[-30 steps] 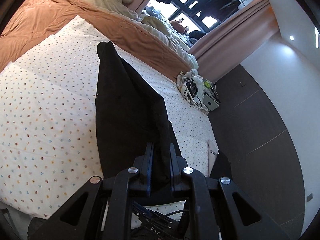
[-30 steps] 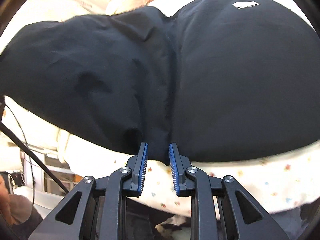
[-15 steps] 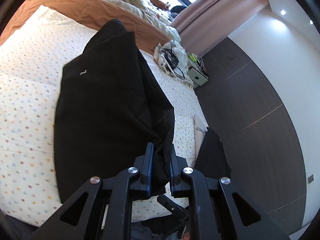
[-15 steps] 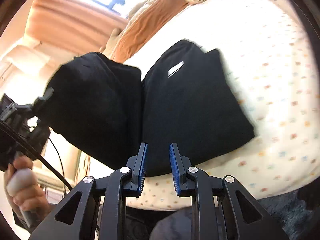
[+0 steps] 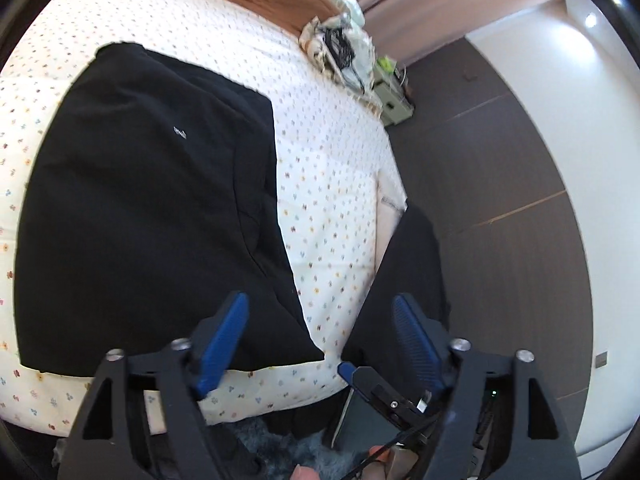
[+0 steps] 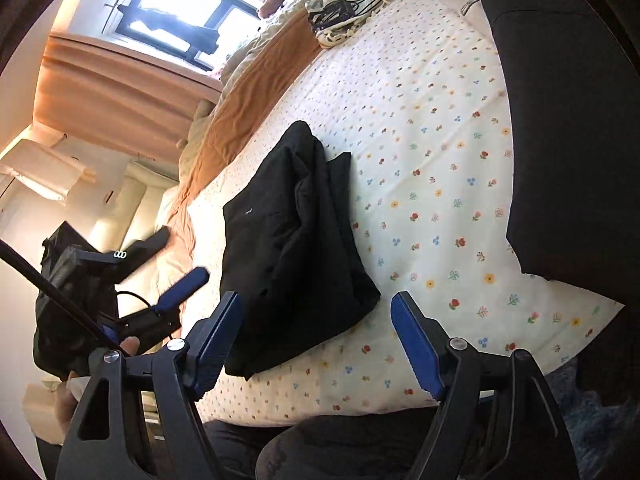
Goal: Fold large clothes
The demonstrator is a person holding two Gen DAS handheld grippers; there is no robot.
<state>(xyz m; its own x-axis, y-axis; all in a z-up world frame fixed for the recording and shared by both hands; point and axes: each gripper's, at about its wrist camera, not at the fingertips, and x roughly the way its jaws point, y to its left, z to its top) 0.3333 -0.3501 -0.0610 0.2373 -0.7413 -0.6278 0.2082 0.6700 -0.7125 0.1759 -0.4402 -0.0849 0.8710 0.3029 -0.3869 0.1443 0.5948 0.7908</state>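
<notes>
Both my grippers are off the cloth. Left gripper [image 5: 320,320]: jaws opening, blue pads well apart, only the near right corner of the folded black garment [image 5: 152,208] and bare sheet showing between them, pads not pressing on anything. Right gripper [image 6: 316,320]: same, jaws opening, fingers wide, the garment's near end lies in the gap but untouched.

Garment sits flat on the floral bedsheet [image 5: 332,184], near the bed's near edge, folded into a rough rectangle with layered edges visible along its right side in the right wrist view. Small light logo on top.

In the right wrist view I see the left gripper at left of the garment, a hand [image 6: 76,392] under it, cable trailing.

A second dark piece [image 5: 416,264] hangs over the bed's right edge, well apart from the folded one.

Further back: orange blanket [image 6: 248,108] across the bed, then a pale cloth bundle with black cables [image 6: 340,12] near the far right corner. Beyond that, curtains [image 6: 112,96] and a bright window [image 6: 188,12].
</notes>
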